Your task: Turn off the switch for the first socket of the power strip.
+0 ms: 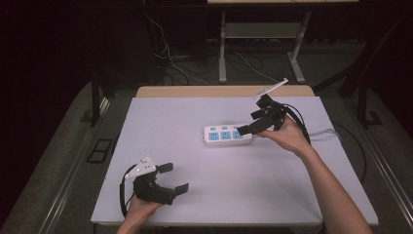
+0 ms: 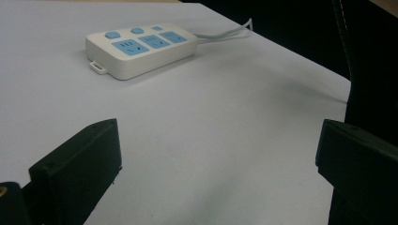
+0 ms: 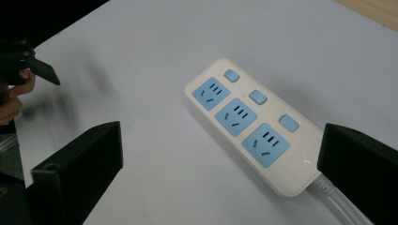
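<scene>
**Open fingers over a live-looking strip**

Nearest me, my left gripper (image 1: 168, 181) rests low at the near edge of the bench (image 1: 219, 195), fingers spread wide and holding nothing. Farther out, my right gripper (image 1: 258, 122) hovers at the cable end of the white power strip (image 1: 228, 135), its fingers also wide apart and empty, one of them just over the strip's corner (I cannot tell whether it touches).

The strip lies flat mid-bench, its three blue sockets (image 3: 235, 116) facing up, each with a switch (image 3: 257, 97) beside it. My worry: a careless descent could nudge the light strip sideways or press a switch, and the cable (image 2: 225, 32) trailing off the far right could drag it.
</scene>
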`<action>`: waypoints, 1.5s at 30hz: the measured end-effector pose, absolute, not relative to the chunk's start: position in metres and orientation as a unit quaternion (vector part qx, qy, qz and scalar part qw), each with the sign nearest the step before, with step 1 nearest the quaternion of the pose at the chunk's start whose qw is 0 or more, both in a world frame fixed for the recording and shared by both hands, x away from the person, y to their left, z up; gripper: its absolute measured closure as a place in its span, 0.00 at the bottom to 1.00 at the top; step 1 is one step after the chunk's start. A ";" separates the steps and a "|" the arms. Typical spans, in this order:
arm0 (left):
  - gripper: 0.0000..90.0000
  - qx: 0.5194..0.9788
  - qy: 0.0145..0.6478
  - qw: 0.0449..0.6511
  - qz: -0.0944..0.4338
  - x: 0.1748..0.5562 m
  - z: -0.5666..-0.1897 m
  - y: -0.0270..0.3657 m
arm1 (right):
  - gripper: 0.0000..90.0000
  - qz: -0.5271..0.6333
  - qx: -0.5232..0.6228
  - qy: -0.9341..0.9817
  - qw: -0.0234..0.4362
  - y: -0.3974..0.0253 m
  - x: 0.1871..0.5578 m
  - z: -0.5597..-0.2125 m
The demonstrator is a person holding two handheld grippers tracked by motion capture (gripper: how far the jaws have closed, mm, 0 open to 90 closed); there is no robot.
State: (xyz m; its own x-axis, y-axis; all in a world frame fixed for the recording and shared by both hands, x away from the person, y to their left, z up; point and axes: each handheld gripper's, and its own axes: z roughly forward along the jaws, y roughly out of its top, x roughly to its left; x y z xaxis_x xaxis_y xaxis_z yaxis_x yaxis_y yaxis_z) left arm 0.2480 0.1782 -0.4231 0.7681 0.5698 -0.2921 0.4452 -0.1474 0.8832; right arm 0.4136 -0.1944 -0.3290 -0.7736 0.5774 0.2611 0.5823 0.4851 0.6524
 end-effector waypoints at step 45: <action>0.00 0.755 0.336 0.560 0.058 0.249 -0.423 0.180 | 0.51 -0.389 -0.389 -0.835 -0.020 -0.193 0.459 -0.361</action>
